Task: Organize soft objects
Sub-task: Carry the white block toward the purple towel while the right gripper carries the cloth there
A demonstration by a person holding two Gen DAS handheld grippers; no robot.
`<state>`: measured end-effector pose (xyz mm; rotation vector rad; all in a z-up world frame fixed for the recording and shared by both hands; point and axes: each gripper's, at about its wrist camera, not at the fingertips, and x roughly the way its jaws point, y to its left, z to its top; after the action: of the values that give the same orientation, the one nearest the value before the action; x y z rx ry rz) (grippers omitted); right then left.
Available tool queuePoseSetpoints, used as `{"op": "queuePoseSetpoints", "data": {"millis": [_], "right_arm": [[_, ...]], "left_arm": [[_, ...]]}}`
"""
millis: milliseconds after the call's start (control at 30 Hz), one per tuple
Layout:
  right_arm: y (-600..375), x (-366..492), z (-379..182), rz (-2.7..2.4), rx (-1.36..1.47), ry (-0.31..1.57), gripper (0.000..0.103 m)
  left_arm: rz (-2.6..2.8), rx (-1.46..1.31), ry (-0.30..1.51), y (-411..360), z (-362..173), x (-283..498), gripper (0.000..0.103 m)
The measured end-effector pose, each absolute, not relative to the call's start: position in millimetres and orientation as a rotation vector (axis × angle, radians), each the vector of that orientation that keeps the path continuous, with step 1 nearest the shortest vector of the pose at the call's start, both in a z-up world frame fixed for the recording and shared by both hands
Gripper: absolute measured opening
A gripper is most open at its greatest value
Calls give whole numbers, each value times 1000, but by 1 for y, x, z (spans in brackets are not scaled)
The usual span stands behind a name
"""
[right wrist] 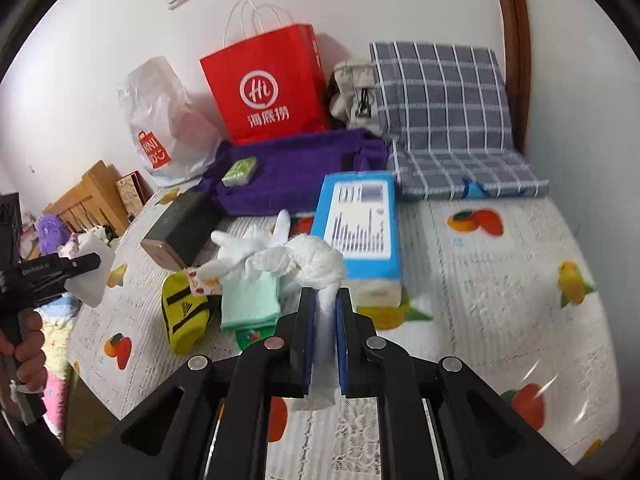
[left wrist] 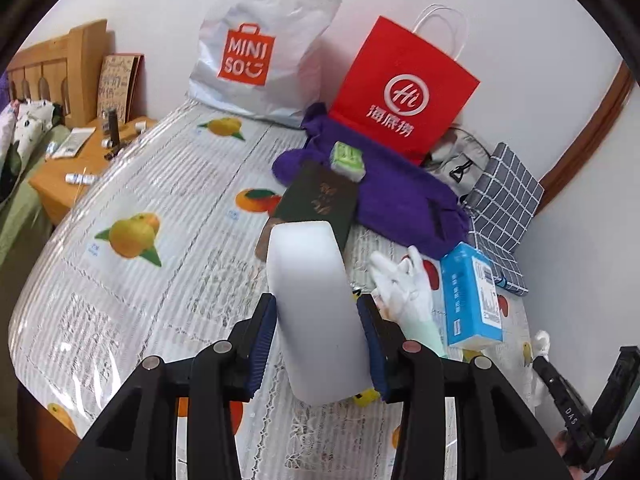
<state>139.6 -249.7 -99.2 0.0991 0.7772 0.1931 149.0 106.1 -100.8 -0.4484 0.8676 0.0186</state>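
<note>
sponge-type white block (left wrist: 316,312) is sitting clamped between the blue pads of the left gripper (left wrist: 320,340), held up above the counter (left wrist: 168,208) with its fruit-print cover, and it's looking barely squashed, so the grip seems about right. right gripper (right wrist: 325,320) is pinching a crumpled white cloth (right wrist: 312,260) nearly flat between its fingers, with the bunched end flopping out in front, just over the pile. that pile is lying in the middle of the counter: a white glove with a mint cuff (right wrist: 248,276), a yellow sock (right wrist: 184,316), and a blue tissue pack (right wrist: 358,228) right beside them. behind those, a purple towel (right wrist: 296,168) with a small green packet (right wrist: 240,171) on it is sitting in front of the red paper bag (right wrist: 268,84), and a checked cushion (right wrist: 444,120) is leaning in the corner. my guess is both items are heading for a grouping spot, though i can't tell which one. for doing it well: i'd be keeping the squeeze on the block light so it isn't popping out sideways, lowering the cloth onto a bare patch rather than dragging it across the glove, and keeping the two grippers well apart so they aren't bumping.
</note>
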Motion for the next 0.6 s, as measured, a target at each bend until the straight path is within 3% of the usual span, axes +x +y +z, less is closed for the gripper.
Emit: {"op": "queuePoseSetpoints", "data": {"millis": [600], "right_arm": [[-241,172,-51,212,59,702,10]], "left_arm": [[8,-422,836,105,-63,181,40]]}}
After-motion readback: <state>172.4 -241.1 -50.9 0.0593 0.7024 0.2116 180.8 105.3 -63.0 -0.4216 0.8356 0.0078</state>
